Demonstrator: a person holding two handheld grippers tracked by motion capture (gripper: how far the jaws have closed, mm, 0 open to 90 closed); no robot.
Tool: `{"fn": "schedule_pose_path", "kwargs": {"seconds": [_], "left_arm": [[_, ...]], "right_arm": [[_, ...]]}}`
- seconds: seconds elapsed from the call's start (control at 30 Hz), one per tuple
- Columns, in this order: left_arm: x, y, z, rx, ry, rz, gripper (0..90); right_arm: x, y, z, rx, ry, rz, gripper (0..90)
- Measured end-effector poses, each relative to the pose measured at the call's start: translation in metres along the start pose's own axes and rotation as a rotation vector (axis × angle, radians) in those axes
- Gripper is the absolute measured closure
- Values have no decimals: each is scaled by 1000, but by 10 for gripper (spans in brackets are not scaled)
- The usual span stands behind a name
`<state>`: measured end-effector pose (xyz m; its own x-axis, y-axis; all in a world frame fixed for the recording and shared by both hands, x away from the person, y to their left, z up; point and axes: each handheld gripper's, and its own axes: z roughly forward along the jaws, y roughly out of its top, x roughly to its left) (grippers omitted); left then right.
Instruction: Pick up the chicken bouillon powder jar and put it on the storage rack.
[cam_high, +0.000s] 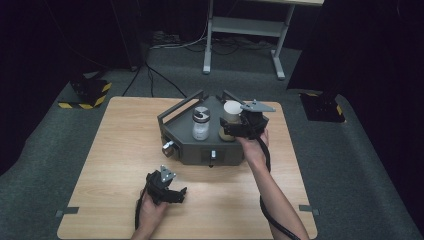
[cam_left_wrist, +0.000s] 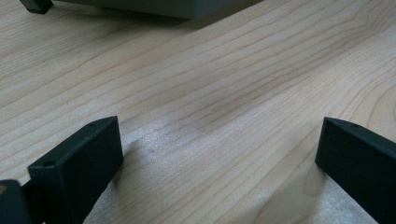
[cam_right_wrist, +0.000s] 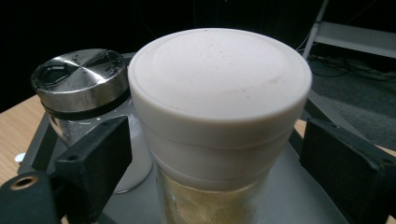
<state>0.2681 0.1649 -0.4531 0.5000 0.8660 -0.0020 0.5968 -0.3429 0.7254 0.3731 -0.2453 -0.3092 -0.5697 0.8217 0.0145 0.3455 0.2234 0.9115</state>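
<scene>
White-lidded jar (cam_right_wrist: 219, 121) upright, axis vert., betw. open right claw (cam_right_wrist: 224, 168)

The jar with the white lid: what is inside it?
Below the white lid, the jar holds something pale yellow and grainy-looking behind clear glass. What it is cannot be told, and the lid's deep skirt hides the top of the fill.
</scene>
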Motion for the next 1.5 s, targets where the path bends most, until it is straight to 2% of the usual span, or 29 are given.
{"fn": "schedule_pose_path", "kwargs": {"seconds": [0.13,0.33,0.57,0.87,1.27,1.5], "left_arm": [[0,0,0,0,0,0,8],[0,0,0,0,0,0,8],[0,0,0,0,0,0,8],[0,0,0,0,0,-1,9],[0,0,0,-1,0,-1,10],[0,0,0,-1,0,0,10]], "right_arm": [[-5,-4,-4,-18,20,7,66],[-1,-11,-12,-33,17,-26,66],[-3,-20,-20,-39,22,-23,66],[3,-34,-34,-8,1,-60,74],[9,-56,-60,10,-14,-59,91],[12,-69,-75,19,-25,-37,96]]}}
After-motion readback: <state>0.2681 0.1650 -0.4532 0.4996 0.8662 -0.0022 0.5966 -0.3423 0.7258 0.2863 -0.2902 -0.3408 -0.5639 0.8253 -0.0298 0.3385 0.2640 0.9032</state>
